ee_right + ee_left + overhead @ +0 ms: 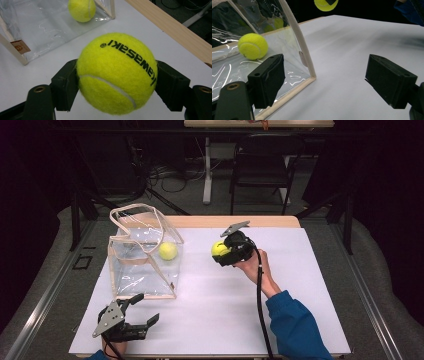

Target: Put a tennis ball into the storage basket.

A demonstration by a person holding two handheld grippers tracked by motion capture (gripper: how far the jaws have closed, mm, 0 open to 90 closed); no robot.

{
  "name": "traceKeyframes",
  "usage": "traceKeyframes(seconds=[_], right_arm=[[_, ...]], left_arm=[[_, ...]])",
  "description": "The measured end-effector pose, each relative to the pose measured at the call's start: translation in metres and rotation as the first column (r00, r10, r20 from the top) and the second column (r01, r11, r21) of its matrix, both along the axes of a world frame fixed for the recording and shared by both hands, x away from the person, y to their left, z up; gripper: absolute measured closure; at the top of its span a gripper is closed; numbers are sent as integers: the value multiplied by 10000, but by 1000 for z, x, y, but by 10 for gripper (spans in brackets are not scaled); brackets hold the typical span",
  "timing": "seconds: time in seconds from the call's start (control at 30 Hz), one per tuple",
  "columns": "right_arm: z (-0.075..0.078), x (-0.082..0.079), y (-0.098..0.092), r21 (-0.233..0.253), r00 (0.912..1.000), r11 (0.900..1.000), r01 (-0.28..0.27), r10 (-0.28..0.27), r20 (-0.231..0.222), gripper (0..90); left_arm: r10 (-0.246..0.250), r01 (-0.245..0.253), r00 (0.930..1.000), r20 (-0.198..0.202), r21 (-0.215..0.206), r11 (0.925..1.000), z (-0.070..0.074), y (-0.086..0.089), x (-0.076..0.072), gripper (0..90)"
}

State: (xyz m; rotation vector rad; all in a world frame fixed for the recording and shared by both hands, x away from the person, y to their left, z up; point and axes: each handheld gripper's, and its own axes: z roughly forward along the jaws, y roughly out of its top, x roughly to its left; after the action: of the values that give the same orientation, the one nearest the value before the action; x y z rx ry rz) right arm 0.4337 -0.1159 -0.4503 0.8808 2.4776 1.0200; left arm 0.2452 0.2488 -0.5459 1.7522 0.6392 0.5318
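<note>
Left gripper (141, 308), frame bottom left: jaws apart; right gripper (223, 251), centre: clamped on tennis ball (219, 249); clear bag (131, 270) left

The white table (250, 310) is bright, but the room behind it is very dark. Light shines down from above. The clear bag (142, 255) has shiny white glare on its plastic. In the left gripper view, the near black jaws look a bit fuzzy. Soft grey shadows lie on the table there.
</note>
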Motion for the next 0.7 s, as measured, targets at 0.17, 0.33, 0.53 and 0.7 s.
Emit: traceKeyframes(seconds=[0.17, 0.33, 0.53, 0.7], right_arm=[[5, -2, 1, 24, 9999, 10000, -47, 47, 107, 266], [10, -2, 2, 64, 9998, 9999, -90, 89, 164, 266], [14, -4, 5, 82, 9995, 9997, -216, 214, 231, 267], [17, -5, 7, 52, 9991, 9996, -273, 271, 311, 267]], left_arm=[[-36, 36, 10000, -6, -25, 10000, 0, 0, 0, 158], [-33, 33, 10000, 0, -5, 10000, 0, 0, 0, 158], [-40, 41, 10000, 10, -28, 10000, 0, 0, 0, 158], [-68, 68, 10000, 14, -32, 10000, 0, 0, 0, 158]])
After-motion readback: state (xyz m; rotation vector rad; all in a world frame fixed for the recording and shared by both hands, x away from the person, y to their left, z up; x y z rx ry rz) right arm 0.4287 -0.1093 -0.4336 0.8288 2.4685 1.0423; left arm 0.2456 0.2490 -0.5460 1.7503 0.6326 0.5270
